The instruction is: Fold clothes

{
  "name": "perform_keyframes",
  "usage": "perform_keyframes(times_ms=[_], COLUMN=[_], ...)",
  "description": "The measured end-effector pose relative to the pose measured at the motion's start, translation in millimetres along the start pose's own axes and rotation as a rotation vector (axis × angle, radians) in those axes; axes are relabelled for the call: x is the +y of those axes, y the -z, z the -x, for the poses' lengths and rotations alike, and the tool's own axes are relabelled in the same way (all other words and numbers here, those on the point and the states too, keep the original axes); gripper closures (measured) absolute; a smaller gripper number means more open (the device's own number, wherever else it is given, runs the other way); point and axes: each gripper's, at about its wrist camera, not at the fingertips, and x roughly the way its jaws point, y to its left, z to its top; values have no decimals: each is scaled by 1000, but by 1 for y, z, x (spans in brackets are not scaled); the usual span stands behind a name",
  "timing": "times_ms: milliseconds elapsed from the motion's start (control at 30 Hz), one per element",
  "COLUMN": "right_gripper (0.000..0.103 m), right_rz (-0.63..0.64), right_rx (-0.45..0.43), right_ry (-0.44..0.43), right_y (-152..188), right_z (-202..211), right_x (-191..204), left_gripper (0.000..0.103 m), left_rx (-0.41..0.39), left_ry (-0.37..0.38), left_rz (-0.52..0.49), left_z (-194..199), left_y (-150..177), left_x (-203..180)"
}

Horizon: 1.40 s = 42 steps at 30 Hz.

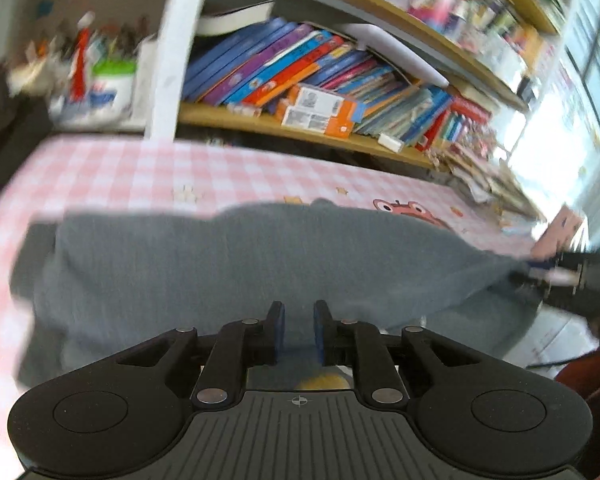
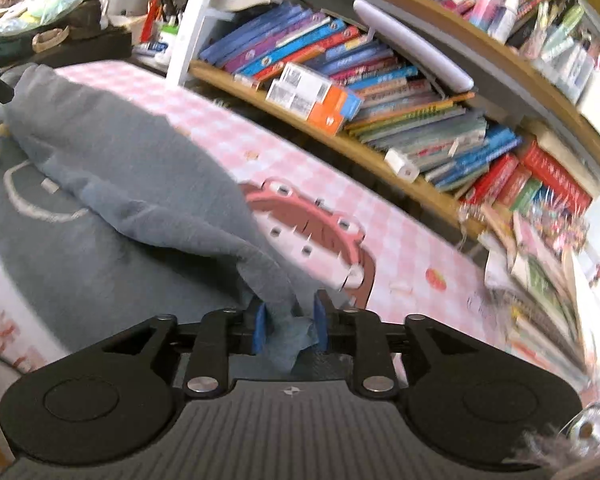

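Black tongs fill the bottom of both views. Left tongs sit over the near edge of the grey garment, their blue-padded jaws a little apart with grey cloth between them; whether they actually pinch it I cannot tell. From this side the garment spreads wide across the pink checked tablecloth, and one corner is drawn out taut toward the other tongs at the far right edge of the view.

Right tongs are clenched on a bunched corner of the same garment, which hangs down between the blue pads. From there the cloth runs up and to the left as a lifted fold lying over the flat part of the garment, where a pale outline print shows. To the right of it the tablecloth shows a pink cartoon figure. Behind the table stands a bookshelf packed with leaning books.
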Motion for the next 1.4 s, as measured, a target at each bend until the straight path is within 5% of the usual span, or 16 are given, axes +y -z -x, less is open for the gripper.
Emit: perform_keyframes(times_ms=[200, 400, 533, 667, 767, 1133, 1400], right_gripper=[61, 52, 49, 46, 45, 38, 40], right_rz=[-141, -453, -746, -1167, -1376, -1565, -1569], right_rx=[93, 192, 138, 82, 110, 251, 203], right_ry=[-38, -76, -71, -95, -135, -91, -75], right_y=[19, 28, 29, 32, 37, 60, 52], right_z=[11, 18, 34, 42, 34, 14, 9], right_x=[1, -24, -44, -65, -70, -73, -75], left_gripper=[75, 53, 52, 51, 51, 50, 50], left_rx=[8, -62, -108, -120, -110, -131, -137], left_ry=[-7, -78, -144, -218, -240, -300, -313], left_rz=[138, 282, 381, 440, 476, 567, 506], left_z=[10, 26, 28, 22, 15, 20, 20], left_y=[24, 24, 19, 14, 12, 20, 15], left_x=[6, 19, 29, 31, 32, 43, 36])
